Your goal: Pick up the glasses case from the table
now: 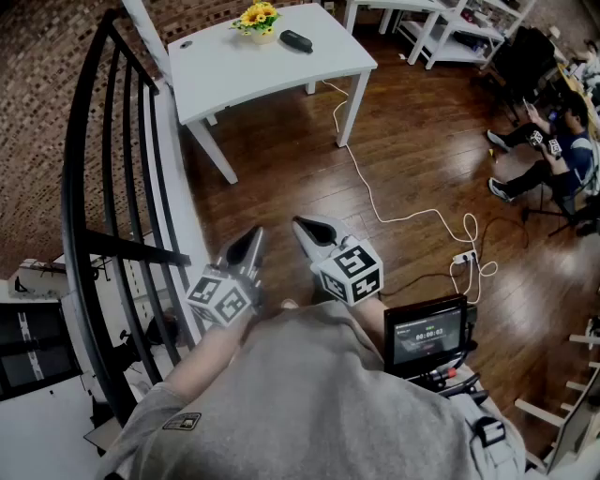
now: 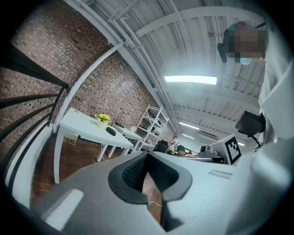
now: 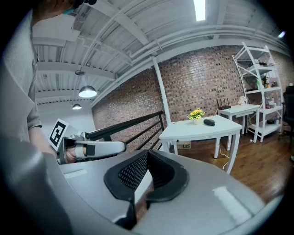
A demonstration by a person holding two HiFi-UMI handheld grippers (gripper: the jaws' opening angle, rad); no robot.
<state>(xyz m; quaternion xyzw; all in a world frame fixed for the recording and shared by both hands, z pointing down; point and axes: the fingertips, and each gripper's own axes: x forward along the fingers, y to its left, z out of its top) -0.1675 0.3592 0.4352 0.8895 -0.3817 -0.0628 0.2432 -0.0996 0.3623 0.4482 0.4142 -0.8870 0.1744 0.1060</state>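
Note:
The black glasses case (image 1: 296, 41) lies on the far white table (image 1: 234, 70), just right of a small pot of yellow flowers (image 1: 258, 19). Both gripper views show the same case (image 2: 110, 131) (image 3: 209, 122) small and distant on that table. My left gripper (image 1: 254, 238) and right gripper (image 1: 303, 226) are held side by side close to my body, far short of the table. Each has its jaws shut with nothing between them. In the right gripper view the left gripper (image 3: 92, 148) shows at the left.
A black stair railing (image 1: 89, 187) runs along the left. A white cable (image 1: 375, 202) crosses the wood floor to a power strip (image 1: 466, 257). A seated person (image 1: 553, 150) is at far right, white shelving (image 1: 459, 28) behind the table, a small monitor (image 1: 427, 333) by my waist.

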